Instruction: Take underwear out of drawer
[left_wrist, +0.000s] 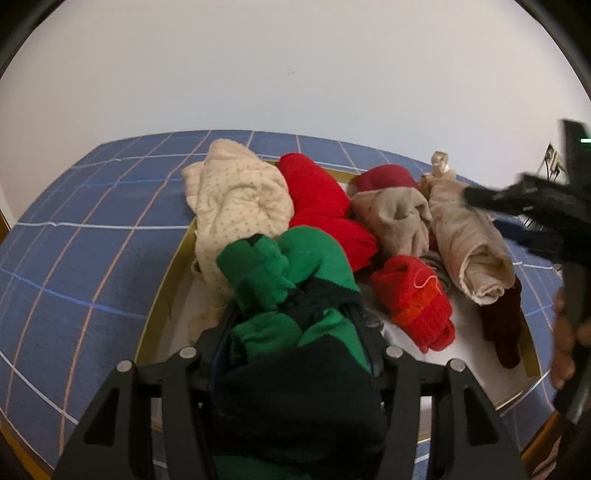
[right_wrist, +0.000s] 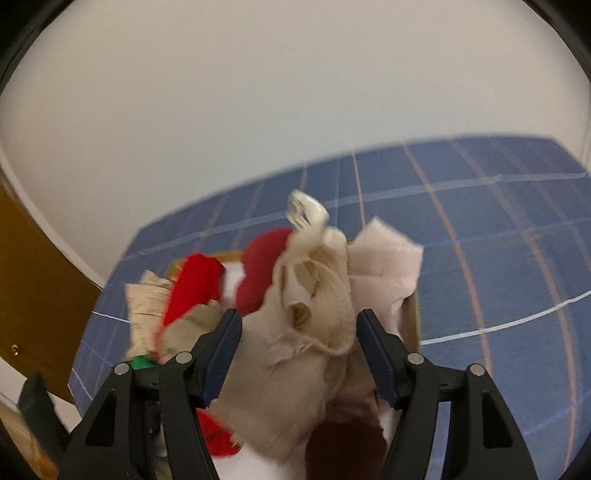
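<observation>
An open drawer (left_wrist: 162, 295) with a yellow rim holds several rolled garments. My left gripper (left_wrist: 291, 317) is low over its near end, shut on a green and dark navy piece of underwear (left_wrist: 258, 273) that bulges up between the jaws and hides the fingertips. My right gripper (right_wrist: 299, 325) stands open at the drawer's right side, with a beige garment (right_wrist: 306, 295) between its blue-padded fingers (right_wrist: 221, 343); no squeeze shows in the blurred view. In the left wrist view the right gripper (left_wrist: 517, 199) reaches in from the right, its tip above the beige roll (left_wrist: 469, 236).
Also in the drawer lie a cream dotted garment (left_wrist: 236, 199), red rolls (left_wrist: 321, 206), a red knit piece (left_wrist: 417, 299) and a dark maroon one (left_wrist: 502, 325). A blue checked sheet (left_wrist: 74, 258) surrounds the drawer. A person's hand (left_wrist: 565, 332) is at the right edge. A brown door (right_wrist: 37, 295) is at the left.
</observation>
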